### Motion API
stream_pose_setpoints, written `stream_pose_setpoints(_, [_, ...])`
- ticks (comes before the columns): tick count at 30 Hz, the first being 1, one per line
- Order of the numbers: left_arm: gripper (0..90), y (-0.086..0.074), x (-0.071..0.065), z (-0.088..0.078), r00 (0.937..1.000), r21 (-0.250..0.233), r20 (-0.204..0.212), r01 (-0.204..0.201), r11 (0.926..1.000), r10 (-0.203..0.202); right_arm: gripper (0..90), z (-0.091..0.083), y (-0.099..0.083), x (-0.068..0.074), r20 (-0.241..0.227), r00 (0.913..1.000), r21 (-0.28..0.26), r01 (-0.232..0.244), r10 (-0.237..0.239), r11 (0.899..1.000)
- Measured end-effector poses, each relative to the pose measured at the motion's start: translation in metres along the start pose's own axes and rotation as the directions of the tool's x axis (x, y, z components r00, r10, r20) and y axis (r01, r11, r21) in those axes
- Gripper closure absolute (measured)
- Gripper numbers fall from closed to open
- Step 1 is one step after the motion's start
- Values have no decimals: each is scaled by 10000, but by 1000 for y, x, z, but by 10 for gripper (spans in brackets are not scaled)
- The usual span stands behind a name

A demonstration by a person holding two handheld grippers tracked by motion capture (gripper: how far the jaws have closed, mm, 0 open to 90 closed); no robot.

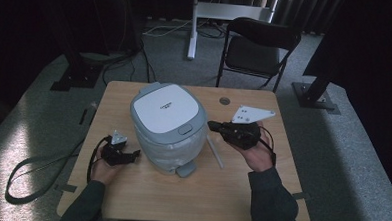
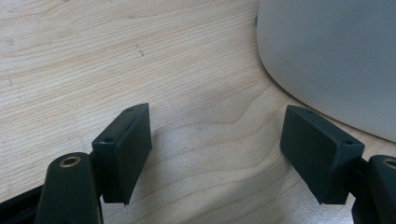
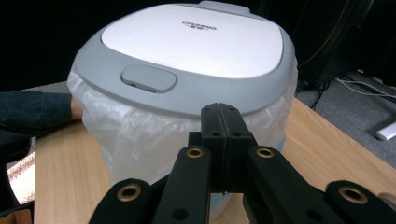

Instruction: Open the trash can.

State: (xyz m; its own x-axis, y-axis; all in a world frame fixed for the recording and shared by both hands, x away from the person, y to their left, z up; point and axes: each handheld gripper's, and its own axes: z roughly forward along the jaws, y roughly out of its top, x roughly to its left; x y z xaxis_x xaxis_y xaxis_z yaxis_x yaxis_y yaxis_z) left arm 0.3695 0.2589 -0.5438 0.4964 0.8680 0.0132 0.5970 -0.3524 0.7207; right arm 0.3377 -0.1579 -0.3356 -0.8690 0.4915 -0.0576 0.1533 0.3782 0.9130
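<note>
A small bin (image 1: 167, 124) with a grey lid, a white top panel and a clear plastic liner bunched under the rim stands in the middle of the wooden table (image 1: 230, 192). My left gripper (image 1: 134, 154) rests low at the bin's left side, open, with bare table between its jaws (image 2: 217, 154) and the bin's wall (image 2: 327, 56) just beyond the right jaw. My right gripper (image 1: 211, 125) hovers at the bin's right, pointing at it. It is shut (image 3: 225, 140) with nothing between the pads. The bin's lid (image 3: 191, 51) and its grey push button (image 3: 148, 77) face that gripper.
A thin white stick (image 1: 215, 150) lies on the table right of the bin. A grey pedal (image 1: 186, 169) juts from the bin's base. A black folding chair (image 1: 259, 45) stands beyond the far edge. A sleeve (image 3: 32, 112) shows behind the bin.
</note>
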Motion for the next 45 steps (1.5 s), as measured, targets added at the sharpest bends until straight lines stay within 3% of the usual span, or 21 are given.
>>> stream_pose_setpoints(16, [252, 0, 0, 0, 10000, 1, 13, -16, 10000, 16, 899, 18, 20, 13, -576, 9970, -10, 525, -525, 9986])
stream_pose_setpoints(45, [252, 0, 0, 0, 10000, 2, 27, -29, 10000, 29, 900, 39, 30, 23, -1200, 9899, 124, 778, -757, 9969])
